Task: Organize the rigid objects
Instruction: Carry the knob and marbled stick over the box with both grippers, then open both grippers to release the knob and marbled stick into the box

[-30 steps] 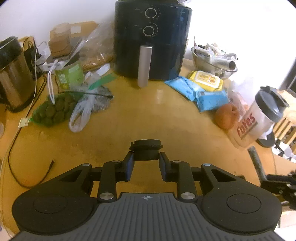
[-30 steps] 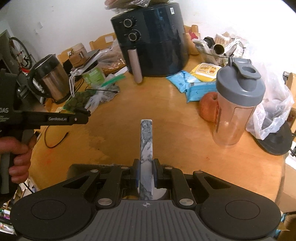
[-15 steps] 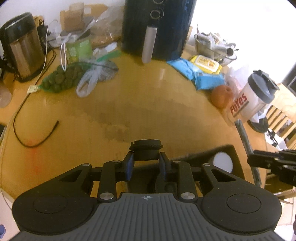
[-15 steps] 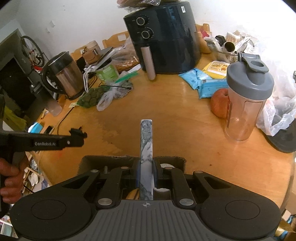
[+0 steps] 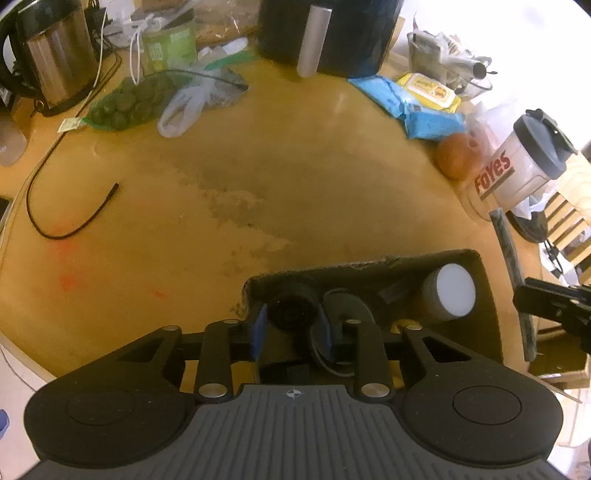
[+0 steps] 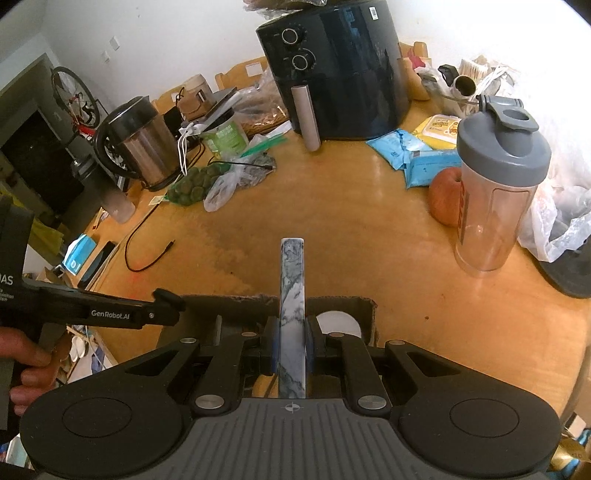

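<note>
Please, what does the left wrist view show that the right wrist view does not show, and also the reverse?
Only the left wrist view: a look down into the cardboard box, where a black cap sits between the pads of the left claw, whose jaws have just been opening.
Only the right wrist view: the air fryer's dials, a bicycle, a hand.
Both: the marble bar clamped in the right claw, the shaker bottle, the apple, the kettle.

We see a marbled grey-and-white bar (image 6: 292,295) standing upright above a dark open box (image 5: 487,295) at the desk's near edge, where a black round cap (image 5: 293,308) and a white-topped cylinder (image 5: 452,293) lie inside.
</note>
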`<control>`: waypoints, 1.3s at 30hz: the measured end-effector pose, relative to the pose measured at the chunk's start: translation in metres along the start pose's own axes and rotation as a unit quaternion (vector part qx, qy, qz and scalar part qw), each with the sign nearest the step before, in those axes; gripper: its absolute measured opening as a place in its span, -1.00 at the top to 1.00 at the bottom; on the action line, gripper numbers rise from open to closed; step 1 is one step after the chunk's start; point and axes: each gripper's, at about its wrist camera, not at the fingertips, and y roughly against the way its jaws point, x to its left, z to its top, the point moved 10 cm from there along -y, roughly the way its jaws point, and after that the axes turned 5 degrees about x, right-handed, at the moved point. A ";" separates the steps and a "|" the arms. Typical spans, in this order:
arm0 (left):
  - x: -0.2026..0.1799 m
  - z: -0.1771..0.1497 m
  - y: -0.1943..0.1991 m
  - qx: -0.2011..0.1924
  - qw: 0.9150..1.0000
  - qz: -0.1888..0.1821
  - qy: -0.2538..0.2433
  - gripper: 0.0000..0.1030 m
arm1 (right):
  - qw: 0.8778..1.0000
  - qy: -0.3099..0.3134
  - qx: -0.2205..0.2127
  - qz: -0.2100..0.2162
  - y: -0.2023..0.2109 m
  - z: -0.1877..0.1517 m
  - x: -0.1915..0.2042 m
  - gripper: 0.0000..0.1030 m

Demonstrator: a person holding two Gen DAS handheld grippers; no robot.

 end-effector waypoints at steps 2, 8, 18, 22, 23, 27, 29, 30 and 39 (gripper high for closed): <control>-0.002 -0.002 0.000 0.000 1.000 0.009 -0.004 0.20 | 1.000 0.001 0.001 0.001 0.000 -0.001 -0.001 0.67; -0.002 -0.009 0.010 -0.011 1.000 0.025 -0.007 0.00 | 1.000 0.002 0.005 0.002 0.000 -0.008 -0.003 0.67; -0.006 -0.028 0.024 -0.016 0.999 0.030 0.002 -0.02 | 1.000 0.011 0.019 0.001 -0.002 -0.021 -0.004 0.67; -0.008 -0.035 0.027 -0.018 0.999 0.031 0.008 -0.02 | 0.999 0.029 0.025 -0.002 -0.005 -0.025 0.001 0.67; -0.009 -0.036 0.028 -0.018 0.999 0.031 0.009 -0.02 | 0.999 0.033 0.025 -0.002 -0.005 -0.025 0.002 0.67; -0.010 -0.043 0.031 -0.022 0.999 0.031 0.014 -0.02 | 0.998 0.058 0.028 -0.006 -0.008 -0.024 0.009 0.67; -0.009 -0.046 0.032 -0.022 0.999 0.031 0.020 -0.02 | 0.997 0.074 0.030 -0.008 -0.009 -0.023 0.014 0.67; -0.009 -0.048 0.032 -0.021 0.999 0.031 0.024 -0.02 | 0.996 0.081 0.031 -0.008 -0.011 -0.022 0.016 0.67; -0.001 -0.056 0.037 -0.025 0.998 0.033 0.049 -0.02 | 0.986 0.149 0.069 -0.012 -0.025 -0.022 0.031 0.58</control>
